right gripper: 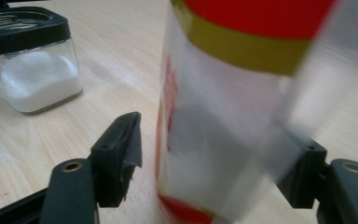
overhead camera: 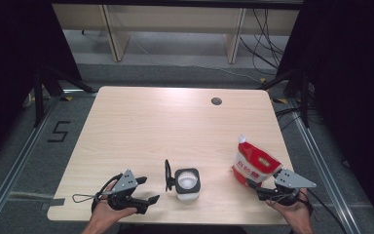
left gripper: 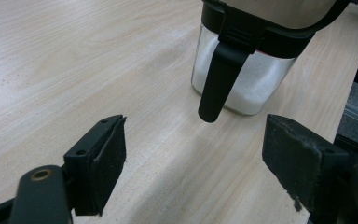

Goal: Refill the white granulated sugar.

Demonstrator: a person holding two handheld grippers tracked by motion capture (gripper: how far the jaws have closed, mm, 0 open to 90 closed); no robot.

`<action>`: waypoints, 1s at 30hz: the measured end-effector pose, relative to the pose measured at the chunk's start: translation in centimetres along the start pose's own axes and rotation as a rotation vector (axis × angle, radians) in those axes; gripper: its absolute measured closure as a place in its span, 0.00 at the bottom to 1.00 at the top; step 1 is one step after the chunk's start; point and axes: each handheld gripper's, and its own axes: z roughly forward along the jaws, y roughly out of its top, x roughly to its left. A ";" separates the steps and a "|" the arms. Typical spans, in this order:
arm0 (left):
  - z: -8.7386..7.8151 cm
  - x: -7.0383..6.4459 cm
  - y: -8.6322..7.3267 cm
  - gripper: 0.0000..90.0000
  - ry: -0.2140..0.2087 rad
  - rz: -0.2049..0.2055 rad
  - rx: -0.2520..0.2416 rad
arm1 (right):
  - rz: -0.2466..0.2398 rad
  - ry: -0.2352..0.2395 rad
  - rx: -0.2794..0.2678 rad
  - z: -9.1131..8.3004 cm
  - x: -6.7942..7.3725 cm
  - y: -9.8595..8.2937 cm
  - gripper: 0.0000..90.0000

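Note:
A square glass jar (overhead camera: 187, 183) of white grains stands near the table's front edge, its black lid (overhead camera: 168, 174) flipped up on the left side. My left gripper (overhead camera: 148, 190) is open just left of it. In the left gripper view the jar (left gripper: 256, 79) and its hanging lid tab (left gripper: 216, 84) lie ahead of the spread jaws (left gripper: 196, 135). A red and white spouted pouch (overhead camera: 253, 163) stands upright at the front right. My right gripper (overhead camera: 263, 189) is open, its jaws (right gripper: 214, 154) on either side of the pouch (right gripper: 233, 93), with the left jaw clear of it. The jar (right gripper: 32, 70) sits farther left.
The wooden table (overhead camera: 165, 126) has a round cable hole (overhead camera: 216, 101) near its far edge. Beyond the table are pale furniture legs and loose cables on the floor. A floor mark shaped like a 5 (overhead camera: 58, 131) lies to the left.

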 end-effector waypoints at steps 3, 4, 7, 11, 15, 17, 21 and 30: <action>0.0 0.0 0.0 0.23 -0.007 -0.004 -0.010 | 0.083 -0.051 0.002 -1.3 0.6 0.0 0.34; 0.0 0.0 0.0 0.24 -0.007 -0.004 -0.010 | 0.083 -0.051 0.002 -1.3 0.6 0.0 0.34; 0.0 -0.1 0.0 0.24 -0.001 -0.013 -0.001 | 0.147 -0.076 0.040 -2.2 1.2 -0.1 0.32; 0.1 -0.1 0.0 0.24 -0.001 -0.031 -0.010 | 0.134 -0.104 0.057 -3.1 1.7 0.0 0.31; 0.0 0.0 0.0 0.23 -0.002 -0.021 -0.010 | 0.153 -0.129 0.097 -3.5 2.4 0.0 0.30; 0.0 -0.1 0.0 0.23 -0.003 -0.033 -0.020 | 0.137 -0.131 0.110 -3.6 2.6 0.0 0.30; -0.1 0.0 0.0 0.24 -0.003 -0.025 -0.016 | 0.111 -0.148 0.124 -3.9 3.0 0.0 0.30; -0.3 0.1 0.5 0.23 -0.003 -0.034 -0.037 | 0.096 -0.179 0.161 -4.6 4.0 -0.4 0.29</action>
